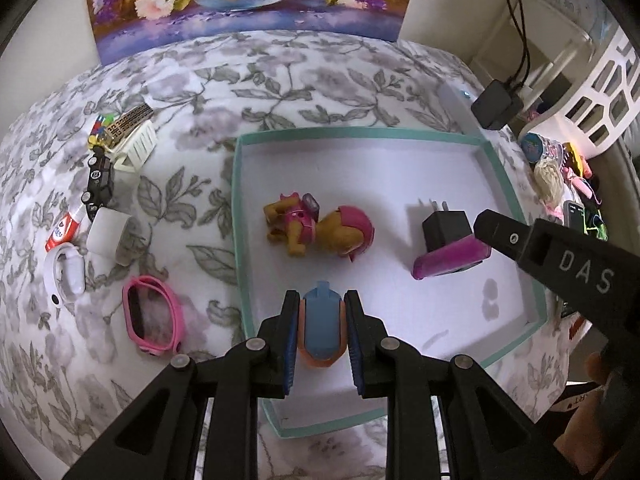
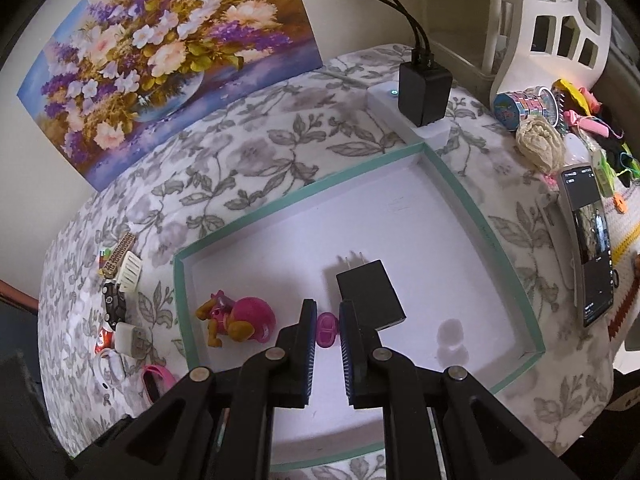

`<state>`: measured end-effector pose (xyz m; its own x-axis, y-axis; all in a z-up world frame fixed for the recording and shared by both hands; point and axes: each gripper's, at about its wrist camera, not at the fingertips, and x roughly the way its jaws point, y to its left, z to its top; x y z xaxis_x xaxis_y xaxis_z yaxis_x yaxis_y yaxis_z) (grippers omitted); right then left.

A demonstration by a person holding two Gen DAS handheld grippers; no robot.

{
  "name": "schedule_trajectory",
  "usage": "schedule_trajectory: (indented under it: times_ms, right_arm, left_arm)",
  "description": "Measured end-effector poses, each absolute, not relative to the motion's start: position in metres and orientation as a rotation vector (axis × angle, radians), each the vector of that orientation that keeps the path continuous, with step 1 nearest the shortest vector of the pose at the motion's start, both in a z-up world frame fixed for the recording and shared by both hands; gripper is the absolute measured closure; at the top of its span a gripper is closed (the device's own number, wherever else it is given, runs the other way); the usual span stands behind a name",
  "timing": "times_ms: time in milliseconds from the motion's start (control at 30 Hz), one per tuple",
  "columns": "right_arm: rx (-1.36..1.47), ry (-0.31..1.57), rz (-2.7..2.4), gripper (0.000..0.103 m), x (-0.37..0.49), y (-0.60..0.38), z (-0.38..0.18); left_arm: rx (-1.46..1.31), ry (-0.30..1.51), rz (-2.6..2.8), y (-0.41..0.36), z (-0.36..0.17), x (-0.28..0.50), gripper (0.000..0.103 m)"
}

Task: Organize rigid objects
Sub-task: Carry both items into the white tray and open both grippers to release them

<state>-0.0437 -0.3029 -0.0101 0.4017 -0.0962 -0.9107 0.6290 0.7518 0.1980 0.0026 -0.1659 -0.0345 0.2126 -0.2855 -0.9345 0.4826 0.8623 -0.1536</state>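
A shallow white box with a teal rim [image 1: 236, 200] lies on the flowered cloth. My left gripper [image 1: 322, 306] is shut on a blue and orange toy [image 1: 320, 320] over the box's near edge. My right gripper [image 2: 327, 316] is shut on a small magenta piece [image 2: 329, 330], which sits low beside a black plug charger [image 2: 370, 296] inside the box [image 2: 460, 184]. The left wrist view shows that magenta piece [image 1: 452, 260] at the tip of the right gripper's finger [image 1: 498, 234], against the charger [image 1: 446, 228]. A pink and tan pup figure [image 1: 320, 232] lies in the box's left half.
Left of the box lie pink goggles [image 1: 152, 316], a white earbud case [image 1: 66, 276], a white cube adapter [image 1: 108, 236], a black toy car [image 1: 100, 180] and a white slatted toy [image 1: 136, 144]. To the right are a phone [image 2: 592, 240], a power strip with a black adapter [image 2: 424, 92] and a white basket [image 2: 560, 20].
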Motion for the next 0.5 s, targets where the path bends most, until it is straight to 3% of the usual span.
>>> schedule_trajectory:
  times_ms: [167,233,333,433,500]
  right_arm:
    - [0.588,1.072,-0.503,0.087,-0.046,-0.305,-0.009]
    - [0.593,1.080,-0.510,0.071,-0.046,-0.306,-0.011]
    - [0.589,1.082,-0.522,0.049,-0.046,-0.306,-0.011]
    - [0.584,1.079,-0.522,0.044,-0.046,-0.306,-0.010]
    - [0.582,1.083,-0.523,0.039,-0.045,-0.306,-0.011]
  left_arm:
    - [0.180,1.251,-0.545,-0.166,-0.034,0.003,0.073]
    - [0.177,1.250,-0.538,-0.165,-0.033,0.004,0.063]
    - [0.167,1.253,-0.530,-0.162,-0.033,0.007,0.061]
    - [0.153,1.248,-0.514,-0.158,-0.030,0.011,0.057]
    - [0.143,1.243,-0.504,-0.154,-0.029,0.013,0.049]
